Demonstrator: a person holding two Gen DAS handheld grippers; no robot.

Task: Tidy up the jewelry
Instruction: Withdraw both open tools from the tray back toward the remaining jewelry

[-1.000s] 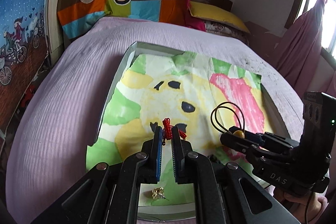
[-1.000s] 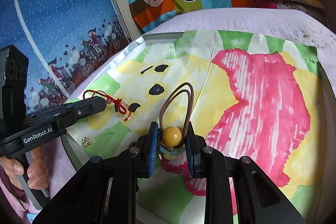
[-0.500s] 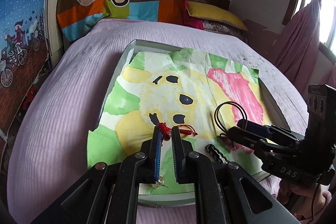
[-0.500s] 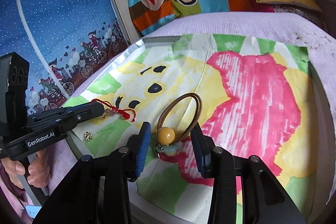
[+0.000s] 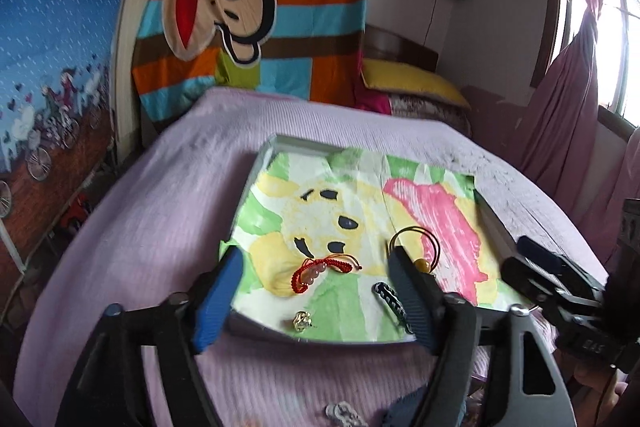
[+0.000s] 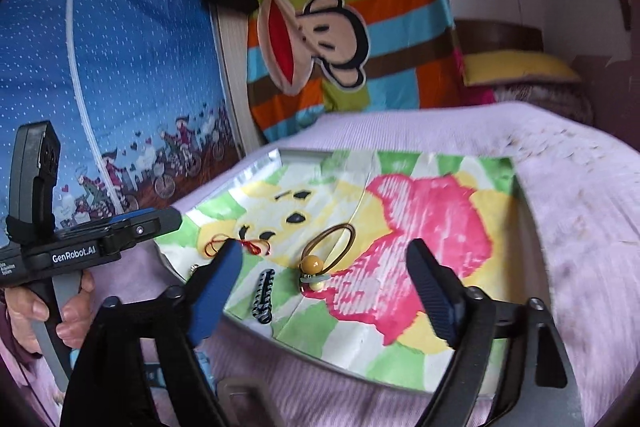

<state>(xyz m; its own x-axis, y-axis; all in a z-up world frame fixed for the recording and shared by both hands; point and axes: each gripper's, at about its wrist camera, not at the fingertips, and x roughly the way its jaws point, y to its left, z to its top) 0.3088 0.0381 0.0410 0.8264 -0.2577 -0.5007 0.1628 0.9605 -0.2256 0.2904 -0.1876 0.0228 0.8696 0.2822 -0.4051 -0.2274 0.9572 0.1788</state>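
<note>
Jewelry lies loose on the painted sheet in the tray point(image 5: 256, 183). From the left: a red cord bracelet point(image 5: 316, 273), a small gold piece point(image 5: 301, 321) too blurred to identify, a black beaded strand point(image 6: 264, 291), and an elastic loop with a yellow bead point(image 6: 326, 257), partly hidden in the left view. Left gripper point(image 5: 316, 299) and right gripper point(image 6: 328, 291) both gape wide, holding nothing.

Four pieces lie loose on the tray's point(image 5: 276, 334) painted paper: a red cord bracelet point(image 5: 316, 273) with pale beads, curled flat; a brown hair tie point(image 6: 330, 249) with a yellow bead, right of it; a dark braided band point(image 6: 264, 291) between them, nearer; a small gold trinket point(image 5: 302, 321) by the near rim.
</note>
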